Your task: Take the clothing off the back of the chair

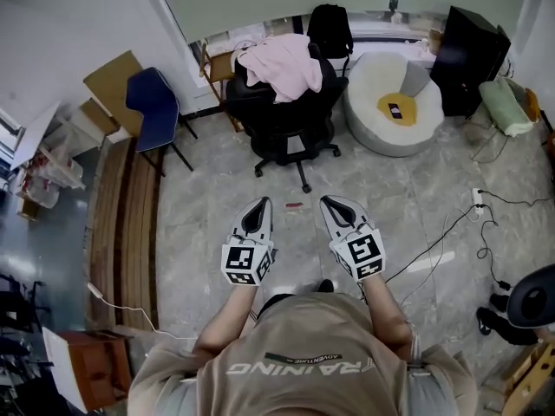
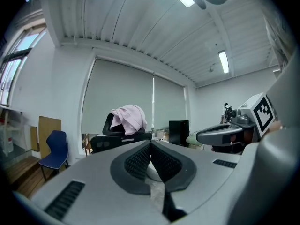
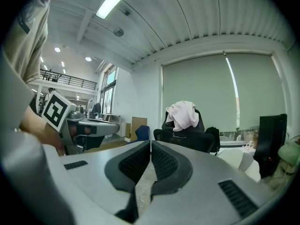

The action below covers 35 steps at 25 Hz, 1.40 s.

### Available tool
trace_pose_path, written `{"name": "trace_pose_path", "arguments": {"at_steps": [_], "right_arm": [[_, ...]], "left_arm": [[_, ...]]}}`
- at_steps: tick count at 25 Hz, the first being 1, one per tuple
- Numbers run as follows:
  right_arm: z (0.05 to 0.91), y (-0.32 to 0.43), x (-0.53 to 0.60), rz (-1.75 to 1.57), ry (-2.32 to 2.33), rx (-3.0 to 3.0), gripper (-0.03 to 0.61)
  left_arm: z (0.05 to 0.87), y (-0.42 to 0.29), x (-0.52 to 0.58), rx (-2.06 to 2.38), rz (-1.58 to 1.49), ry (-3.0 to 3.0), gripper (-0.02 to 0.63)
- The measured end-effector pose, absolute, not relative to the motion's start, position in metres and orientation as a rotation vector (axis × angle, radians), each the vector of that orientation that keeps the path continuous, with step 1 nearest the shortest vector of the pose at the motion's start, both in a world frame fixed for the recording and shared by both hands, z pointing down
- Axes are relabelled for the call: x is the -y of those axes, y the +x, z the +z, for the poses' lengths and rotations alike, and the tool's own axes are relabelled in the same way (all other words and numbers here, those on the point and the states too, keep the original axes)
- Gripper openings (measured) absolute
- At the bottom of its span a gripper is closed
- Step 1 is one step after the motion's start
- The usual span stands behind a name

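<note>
Both tongs are seen shut and empty: the left gripper (image 1: 260,208) and the right gripper (image 1: 331,206) are held side by side at the lower centre of the head view, each with its pads pressed together and nothing between them. The pink clothing (image 1: 282,63) is draped over the back of the black chair (image 1: 290,120) at the upper centre of that frame, well apart from both tips and straight ahead of them. It is spread across the backrest from left to right. Neither gripper is judged clearly nearer, though the left is slightly better aligned. The jaws would have to be opened before any grasp.
</note>
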State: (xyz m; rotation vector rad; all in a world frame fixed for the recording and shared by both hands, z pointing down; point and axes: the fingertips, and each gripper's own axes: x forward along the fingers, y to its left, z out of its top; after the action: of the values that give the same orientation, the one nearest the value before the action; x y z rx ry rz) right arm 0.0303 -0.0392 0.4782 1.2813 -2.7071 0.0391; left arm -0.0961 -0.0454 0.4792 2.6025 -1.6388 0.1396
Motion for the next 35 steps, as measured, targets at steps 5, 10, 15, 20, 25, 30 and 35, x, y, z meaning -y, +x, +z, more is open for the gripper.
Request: {"name": "trace_pose_path", "arguments": {"at_steps": [5, 10, 15, 20, 25, 30, 35], "right_arm": [[0.487, 0.041, 0.069, 0.056, 1.212, 2.737, 0.034], [0.485, 0.039, 0.099, 0.074, 1.156, 2.767, 0.034], [0.484, 0.027, 0.13, 0.071, 1.151, 2.782, 0.034], [0.469, 0.009, 0.166, 0.025, 1.177, 2.793, 0.032], [0.444, -0.007, 0.198, -0.033, 1.294, 2.78, 0.034], [0.434, -0.026, 0.229, -0.075, 1.359, 2.748, 0.034], [0.436, -0.031, 0.256, -0.069, 1.435, 2.708, 0.034]], "left_arm": [[0.485, -0.087, 0.074, 1.685, 0.125, 2.553, 0.009], [0.486, -0.083, 0.096, 1.674, 0.121, 2.521, 0.009], [0.485, -0.09, 0.123, 1.665, 0.146, 2.551, 0.009], [0.485, -0.105, 0.165, 1.62, 0.121, 2.566, 0.009], [0.481, -0.109, 0.2, 1.555, 0.09, 2.607, 0.009], [0.471, -0.125, 0.236, 1.514, 0.075, 2.675, 0.009], [0.472, -0.151, 0.258, 1.518, 0.07, 2.681, 0.009]]}}
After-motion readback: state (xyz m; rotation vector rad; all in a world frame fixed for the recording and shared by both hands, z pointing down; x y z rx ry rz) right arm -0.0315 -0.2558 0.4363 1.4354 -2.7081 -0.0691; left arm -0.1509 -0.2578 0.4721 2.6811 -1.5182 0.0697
